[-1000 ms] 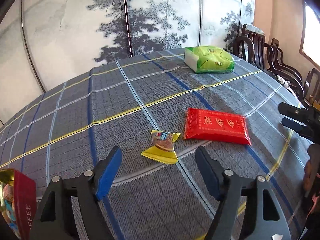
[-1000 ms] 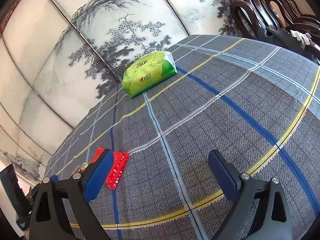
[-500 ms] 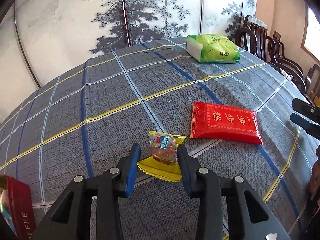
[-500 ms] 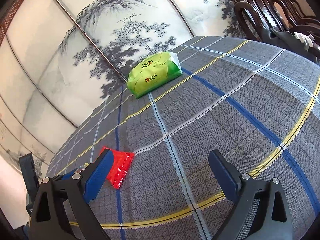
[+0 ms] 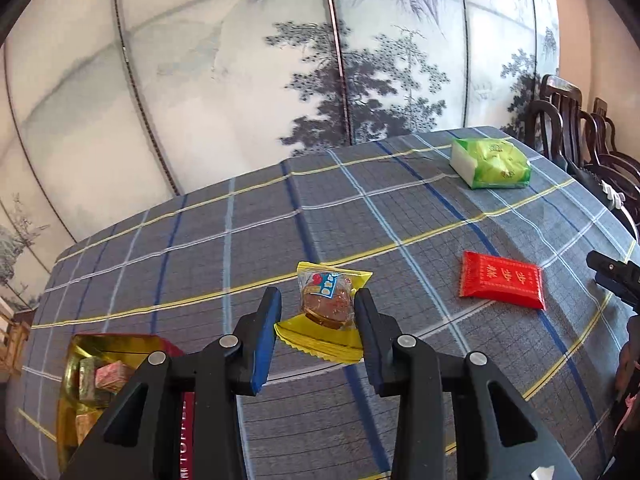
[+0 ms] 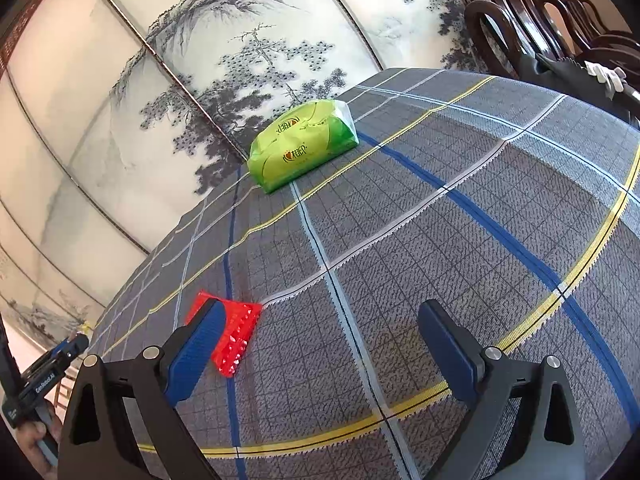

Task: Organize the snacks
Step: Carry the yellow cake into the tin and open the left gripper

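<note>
While the left gripper (image 5: 318, 322) pinches a yellow-wrapped snack (image 5: 327, 308) between its blue pads, the packet hangs clear of the plaid tabletop (image 5: 248, 240), its crimped lower edge drooping between the two fingers. The jaws have just been closing and now press on the wrapper's sides. Toward the near left corner of the tabletop sits an open red box (image 5: 100, 376) lined with gold foil, with several wrapped sweets inside. A flat red packet (image 5: 502, 280) with gold characters lies toward the right edge, well apart from the held snack, and a green tissue pack (image 5: 492, 162) rests near the far right edge by the painted screen (image 5: 240, 80). The right gripper (image 6: 320, 350) stands spread wide and empty above the cloth, with one corner of the red packet showing behind its left finger. Dark wooden chairs (image 6: 532, 20) stand beyond the far edge.
</note>
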{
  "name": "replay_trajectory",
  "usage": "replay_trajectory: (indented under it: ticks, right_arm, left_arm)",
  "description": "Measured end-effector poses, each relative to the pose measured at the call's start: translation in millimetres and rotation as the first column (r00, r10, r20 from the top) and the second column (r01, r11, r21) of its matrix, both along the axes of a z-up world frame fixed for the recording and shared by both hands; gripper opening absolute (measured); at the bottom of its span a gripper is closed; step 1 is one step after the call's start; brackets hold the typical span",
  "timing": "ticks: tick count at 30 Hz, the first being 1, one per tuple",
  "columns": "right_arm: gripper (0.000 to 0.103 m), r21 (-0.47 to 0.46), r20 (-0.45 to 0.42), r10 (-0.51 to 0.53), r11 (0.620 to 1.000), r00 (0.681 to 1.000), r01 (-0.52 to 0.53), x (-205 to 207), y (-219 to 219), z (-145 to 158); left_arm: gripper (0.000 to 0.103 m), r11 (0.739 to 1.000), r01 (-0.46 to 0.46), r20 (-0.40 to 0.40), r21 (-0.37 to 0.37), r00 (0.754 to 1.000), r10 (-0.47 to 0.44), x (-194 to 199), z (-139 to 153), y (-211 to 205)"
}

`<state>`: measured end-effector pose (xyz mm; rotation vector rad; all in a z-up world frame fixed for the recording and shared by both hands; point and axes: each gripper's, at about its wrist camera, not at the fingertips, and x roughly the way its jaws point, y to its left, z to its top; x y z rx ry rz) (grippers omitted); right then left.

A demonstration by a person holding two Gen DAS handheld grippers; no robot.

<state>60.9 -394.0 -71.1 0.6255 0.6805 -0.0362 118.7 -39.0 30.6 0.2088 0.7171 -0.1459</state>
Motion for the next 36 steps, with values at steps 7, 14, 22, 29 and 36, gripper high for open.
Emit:
replay_trajectory:
  ticks: [7, 14, 22, 29, 36]
  right_arm:
    - [0.098, 0.0, 0.0, 0.0, 1.0, 1.0, 0.0, 0, 0, 0]
    - [0.098, -0.001, -0.001, 0.0, 1.0, 1.0, 0.0, 1, -1, 0]
    - [0.098, -0.001, -0.002, -0.001, 1.0, 1.0, 0.001, 0, -1, 0]
    - [0.099, -0.003, -0.003, -0.001, 1.0, 1.0, 0.001, 1, 0, 0]
    - [0.1, -0.003, -0.004, -0.001, 1.0, 1.0, 0.001, 1, -1, 0]
  left_arm:
    - [0.034, 0.993, -0.12, 0.031, 0.018, 0.992, 0.12, 0, 13, 55]
    - [0.034, 0.98, -0.196, 0.051, 0.034, 0.98, 0.194, -8, 19, 104]
    - [0.034, 0.965, -0.263, 0.041, 0.014, 0.964, 0.263, -23, 20, 161]
    - [0.034, 0.948, -0.32, 0.014, -0.002, 0.947, 0.32, -38, 9, 202]
    - [0.034, 0.932, -0.361, -0.022, -0.007, 0.932, 0.361, -42, -5, 226]
